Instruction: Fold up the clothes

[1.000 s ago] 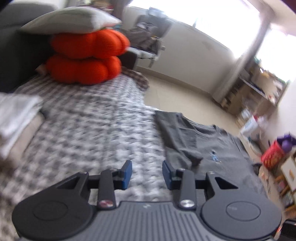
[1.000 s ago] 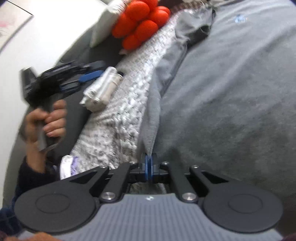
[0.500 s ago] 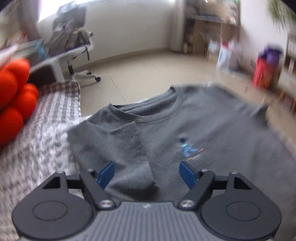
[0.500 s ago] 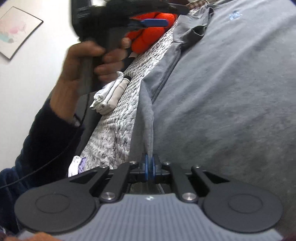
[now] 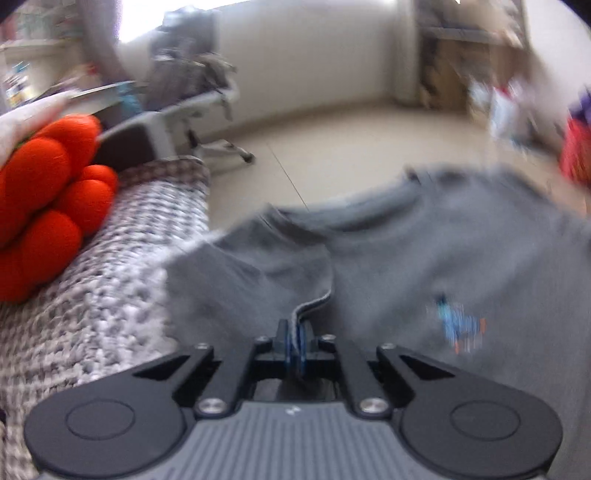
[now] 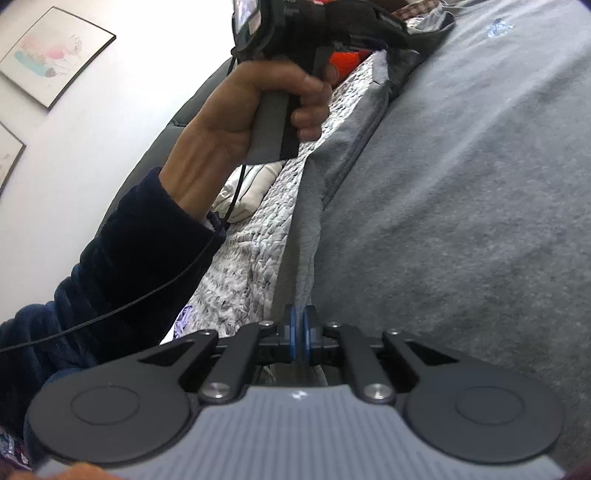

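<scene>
A grey T-shirt with a small blue chest print lies spread on the bed, collar toward the far edge. One sleeve is folded in over the body. My left gripper is shut on the hem of that folded sleeve. In the right wrist view the same T-shirt fills the right side. My right gripper is shut on its folded side edge low down. The left gripper body shows at the top, held by a person's hand.
A grey-and-white patterned bedspread covers the bed to the left. Orange round cushions sit at its far left. A white folded cloth lies by the dark headboard. Beyond the bed are floor, an office chair and shelves.
My left gripper swung from over the bedspread to the shirt, stood open over the folded sleeve, and has now shut on its hem. My right gripper kept its hold on the shirt edge.
</scene>
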